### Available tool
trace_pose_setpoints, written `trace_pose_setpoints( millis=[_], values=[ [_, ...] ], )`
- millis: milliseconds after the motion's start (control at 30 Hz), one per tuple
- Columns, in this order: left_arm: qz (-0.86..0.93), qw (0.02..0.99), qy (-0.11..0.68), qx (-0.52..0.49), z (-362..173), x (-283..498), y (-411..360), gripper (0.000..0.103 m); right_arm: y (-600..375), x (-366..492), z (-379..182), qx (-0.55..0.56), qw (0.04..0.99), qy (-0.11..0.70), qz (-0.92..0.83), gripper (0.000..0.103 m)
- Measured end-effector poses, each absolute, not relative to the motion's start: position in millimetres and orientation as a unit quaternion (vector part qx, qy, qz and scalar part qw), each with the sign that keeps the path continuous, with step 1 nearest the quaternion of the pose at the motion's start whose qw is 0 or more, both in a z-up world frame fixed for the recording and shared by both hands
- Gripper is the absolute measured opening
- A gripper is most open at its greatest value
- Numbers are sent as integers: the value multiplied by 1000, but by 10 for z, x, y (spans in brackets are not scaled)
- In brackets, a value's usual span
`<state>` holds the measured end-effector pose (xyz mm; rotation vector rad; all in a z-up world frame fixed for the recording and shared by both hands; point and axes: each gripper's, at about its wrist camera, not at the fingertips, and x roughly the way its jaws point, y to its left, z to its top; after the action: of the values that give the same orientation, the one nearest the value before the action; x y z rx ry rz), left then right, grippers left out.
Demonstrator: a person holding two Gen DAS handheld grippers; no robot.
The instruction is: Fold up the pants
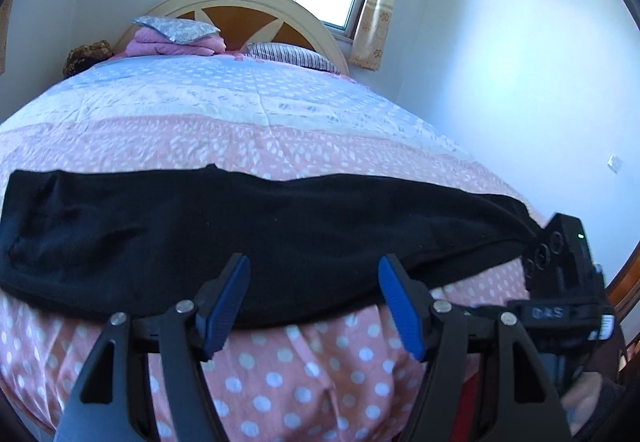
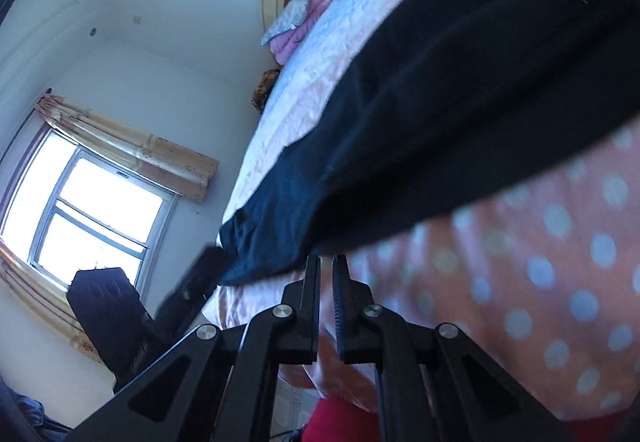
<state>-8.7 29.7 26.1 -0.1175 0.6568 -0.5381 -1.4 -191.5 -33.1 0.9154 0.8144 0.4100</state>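
Lying flat across the near edge of the bed [image 1: 280, 121], the black knit pants [image 1: 240, 226] are seen folded into one long band on the pink dotted quilt, stretched from the left side almost to the right corner. The left hand-held gripper [image 1: 314, 302], with blue pads, is held spread just over the band's near hem, nothing pinched between. The right hand-held gripper [image 2: 326, 274] is seen pressed nearly together right at the end of the pants [image 2: 440, 101]; whether any cloth is caught there can't really be told. Folded pink blankets and a grey pillow [image 1: 176, 27] are stacked by the headboard.
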Motion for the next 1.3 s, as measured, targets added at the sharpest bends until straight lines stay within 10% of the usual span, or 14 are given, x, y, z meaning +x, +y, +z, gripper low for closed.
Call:
trace_pose_setpoints(
  millis=[200, 333, 500, 600, 833, 1033, 1300],
  values=[
    [-268, 907, 322, -40, 285, 17, 128, 70, -2496, -450, 45, 431, 832, 308, 165, 8],
    [-296, 894, 335, -20, 212, -33, -121, 70, -3238, -708, 152, 453, 858, 235, 46, 91],
    [-327, 882, 338, -3, 225, -168, -374, 70, -3599, -654, -5, 512, 826, 230, 52, 88],
    [-351, 872, 342, -8, 235, -231, -475, 70, -3543, -424, -161, 526, 808, 261, 52, 66],
    [-368, 851, 374, -32, 107, -170, -580, 70, -3516, -301, -238, 547, 798, 250, 33, 64],
    [-397, 825, 398, -54, -4, -243, -670, 70, -3445, -263, -272, 529, 811, 245, 42, 16],
    [-398, 827, 393, -64, -21, -238, -630, 70, -3467, -368, -101, 506, 828, 234, 52, 5]
  ],
)
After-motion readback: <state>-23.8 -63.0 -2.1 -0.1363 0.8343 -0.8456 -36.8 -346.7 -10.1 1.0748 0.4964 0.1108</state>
